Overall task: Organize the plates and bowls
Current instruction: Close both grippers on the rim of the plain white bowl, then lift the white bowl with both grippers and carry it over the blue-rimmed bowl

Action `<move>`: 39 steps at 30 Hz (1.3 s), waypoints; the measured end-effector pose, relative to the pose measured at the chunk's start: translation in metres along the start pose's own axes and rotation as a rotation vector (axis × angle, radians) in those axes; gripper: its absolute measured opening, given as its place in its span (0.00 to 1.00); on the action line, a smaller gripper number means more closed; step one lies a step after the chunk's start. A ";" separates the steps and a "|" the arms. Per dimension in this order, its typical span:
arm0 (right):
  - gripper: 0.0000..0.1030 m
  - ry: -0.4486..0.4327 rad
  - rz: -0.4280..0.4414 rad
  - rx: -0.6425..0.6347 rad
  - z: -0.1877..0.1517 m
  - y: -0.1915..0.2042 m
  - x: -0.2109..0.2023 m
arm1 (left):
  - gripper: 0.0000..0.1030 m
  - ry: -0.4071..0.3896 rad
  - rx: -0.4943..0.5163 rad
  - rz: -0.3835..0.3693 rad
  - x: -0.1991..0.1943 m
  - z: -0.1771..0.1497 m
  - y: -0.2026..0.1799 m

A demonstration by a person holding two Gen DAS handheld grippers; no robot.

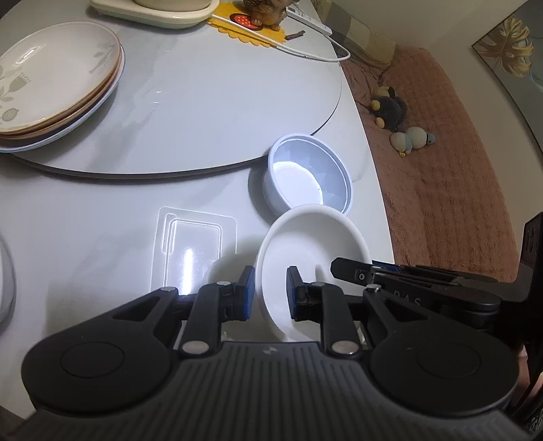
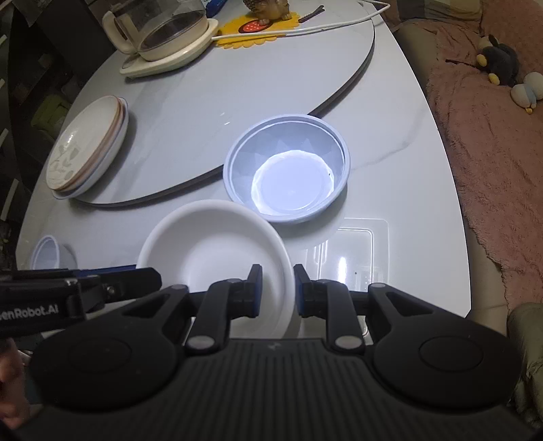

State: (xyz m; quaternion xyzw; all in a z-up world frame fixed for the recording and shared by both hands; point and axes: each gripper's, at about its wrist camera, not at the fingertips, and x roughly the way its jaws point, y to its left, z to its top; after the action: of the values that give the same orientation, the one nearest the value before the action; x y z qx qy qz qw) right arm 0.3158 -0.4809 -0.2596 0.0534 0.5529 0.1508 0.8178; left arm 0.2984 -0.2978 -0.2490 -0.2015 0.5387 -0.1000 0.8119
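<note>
A white bowl [image 1: 315, 244] [image 2: 210, 244] is held between both grippers near the table's front edge. My left gripper [image 1: 270, 291] is shut on its left rim; my right gripper [image 2: 277, 290] is shut on its right rim. The right gripper's finger [image 1: 353, 269] shows in the left wrist view, and the left gripper's finger [image 2: 129, 276] shows in the right wrist view. A pale blue bowl [image 1: 310, 173] [image 2: 288, 169] stands just beyond the white bowl, at the turntable's edge. A stack of plates [image 1: 54, 81] [image 2: 88, 146] sits on the turntable at the left.
A round turntable [image 1: 220, 101] [image 2: 271, 68] covers the table's middle. A glass kettle on a cream base [image 2: 163, 37], a yellow mat [image 2: 258, 30] and a white cable [image 1: 305, 51] lie at the back. A small bluish cup [image 2: 47, 252] stands front left. A pink sofa with plush toys [image 1: 441, 135] borders the right.
</note>
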 end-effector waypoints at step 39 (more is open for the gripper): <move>0.22 -0.033 0.198 -0.180 0.013 0.153 -0.064 | 0.24 -0.227 -0.204 0.048 -0.183 -0.019 0.104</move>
State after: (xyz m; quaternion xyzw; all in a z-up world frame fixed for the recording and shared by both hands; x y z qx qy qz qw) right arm 0.2767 -0.3540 -0.1592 0.0366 0.5155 0.2789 0.8094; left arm 0.2018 -0.1387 -0.1482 -0.2799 0.4554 -0.0018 0.8451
